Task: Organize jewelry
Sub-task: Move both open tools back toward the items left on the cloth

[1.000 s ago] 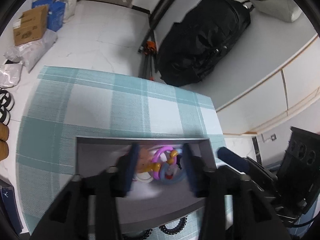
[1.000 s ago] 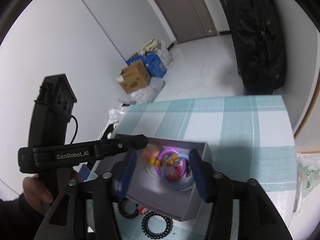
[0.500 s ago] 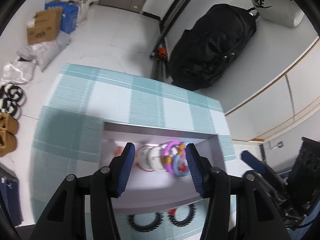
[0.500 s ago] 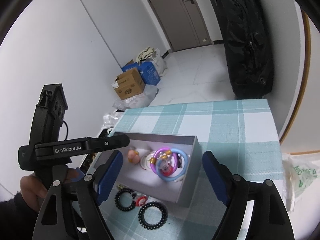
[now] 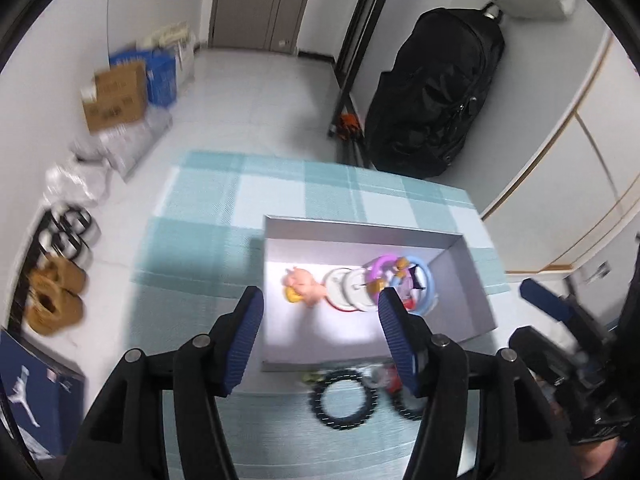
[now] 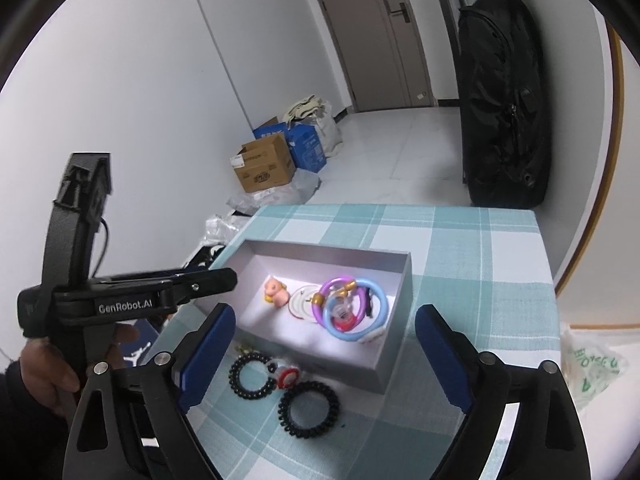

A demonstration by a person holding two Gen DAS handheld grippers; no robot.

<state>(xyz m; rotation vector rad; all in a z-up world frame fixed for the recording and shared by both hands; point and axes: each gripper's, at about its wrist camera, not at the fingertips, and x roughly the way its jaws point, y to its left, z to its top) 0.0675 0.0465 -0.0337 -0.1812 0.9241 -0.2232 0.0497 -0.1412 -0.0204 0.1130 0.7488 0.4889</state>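
A grey open box (image 5: pixel 360 226) (image 6: pixel 402 280) stands on the checked teal tablecloth. It holds a pink charm (image 5: pixel 304 286) (image 6: pixel 275 290), white rings (image 5: pixel 348 290) (image 6: pixel 302 300), a purple bangle (image 5: pixel 380 266) (image 6: pixel 340 284) and a blue bangle (image 5: pixel 428 284) (image 6: pixel 356 316). Two black spiral hair ties (image 6: pixel 310 404) (image 6: pixel 252 376) (image 5: pixel 342 400) and a small red piece (image 6: pixel 288 376) lie on the cloth before the box. My left gripper (image 5: pixel 321 295) hovers over the box's near side, jaws opening, nothing between them. My right gripper (image 6: pixel 326 314) hangs over the hair ties, jaws opening wide and empty.
A tall black bag (image 6: pixel 504 120) leans on the wall beyond the table. Cardboard and blue boxes (image 6: pixel 264 164) and slippers (image 5: pixel 56 296) sit on the floor to the left. A plastic bag (image 6: pixel 592 364) lies off the table's right edge.
Both grippers have drawn back from the box, and their jaws have spread wider. The hair ties in front of the box have come into fuller view.
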